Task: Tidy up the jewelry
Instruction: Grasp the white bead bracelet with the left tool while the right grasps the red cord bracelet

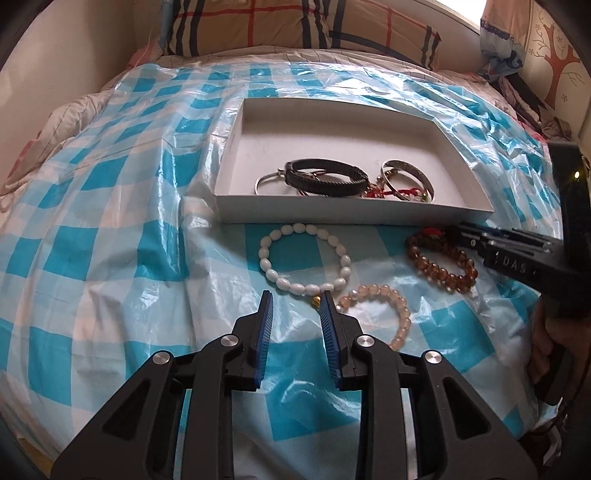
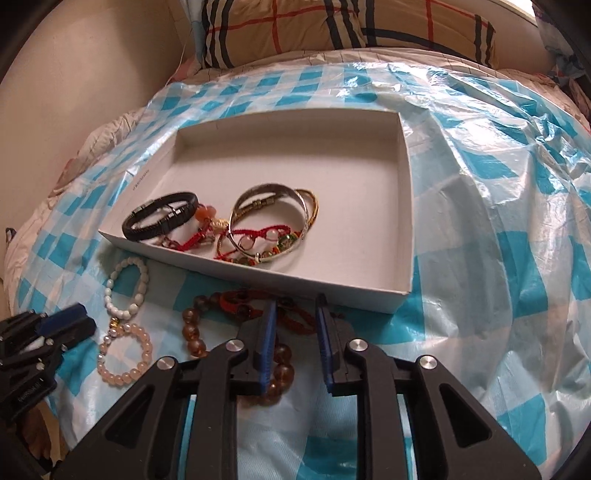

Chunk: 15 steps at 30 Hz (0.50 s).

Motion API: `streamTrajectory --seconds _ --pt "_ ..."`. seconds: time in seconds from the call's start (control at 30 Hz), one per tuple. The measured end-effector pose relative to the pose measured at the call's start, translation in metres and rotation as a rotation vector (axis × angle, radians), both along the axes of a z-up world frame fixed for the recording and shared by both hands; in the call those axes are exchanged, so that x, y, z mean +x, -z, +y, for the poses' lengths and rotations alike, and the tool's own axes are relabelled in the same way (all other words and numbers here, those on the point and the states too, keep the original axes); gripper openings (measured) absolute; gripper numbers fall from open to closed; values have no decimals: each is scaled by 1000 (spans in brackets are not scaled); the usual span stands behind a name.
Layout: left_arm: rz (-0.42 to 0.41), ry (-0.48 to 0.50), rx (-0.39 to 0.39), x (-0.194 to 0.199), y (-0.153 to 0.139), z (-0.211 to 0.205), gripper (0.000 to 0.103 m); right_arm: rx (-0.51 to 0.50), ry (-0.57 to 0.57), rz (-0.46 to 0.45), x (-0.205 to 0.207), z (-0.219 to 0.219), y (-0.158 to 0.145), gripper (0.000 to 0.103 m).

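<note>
A bed is covered by a crinkly blue-and-white checked plastic sheet (image 1: 110,236); a plaid pillow (image 1: 295,26) is propped at the far end; a white box (image 2: 404,206) sits on the sheet with bangles and a black bracelet (image 2: 162,218) piled inside; white beads (image 1: 306,258), pink beads (image 1: 388,310) and amber beads (image 1: 443,266) are left just outside it; left tongs (image 1: 297,301) and right tongs (image 2: 295,306) are both narrowly parted, nothing gripped; the red cords in the box are too tangled to be told apart.

Lighting: soft daylight from upper right. Glare on plastic sheet (image 1: 110,221). Focus sharp at centre. Fisheye bending, dark vignette at edges.
</note>
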<state>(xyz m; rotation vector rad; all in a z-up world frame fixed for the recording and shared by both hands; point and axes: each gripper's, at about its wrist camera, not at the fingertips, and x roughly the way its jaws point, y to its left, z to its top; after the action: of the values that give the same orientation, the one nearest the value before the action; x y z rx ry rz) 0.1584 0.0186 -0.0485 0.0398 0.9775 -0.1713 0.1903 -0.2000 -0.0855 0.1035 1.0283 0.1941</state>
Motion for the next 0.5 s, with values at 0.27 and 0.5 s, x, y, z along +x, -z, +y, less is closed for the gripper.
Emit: streamTrajectory --seconds 0.27,0.5 --pt "48 -12 73 50 22 -6 39 11 -19 36 -21 -9 3 9" --pt "104 102 -26 25 18 -10 13 85 4 13 -50 -28 -14 8"
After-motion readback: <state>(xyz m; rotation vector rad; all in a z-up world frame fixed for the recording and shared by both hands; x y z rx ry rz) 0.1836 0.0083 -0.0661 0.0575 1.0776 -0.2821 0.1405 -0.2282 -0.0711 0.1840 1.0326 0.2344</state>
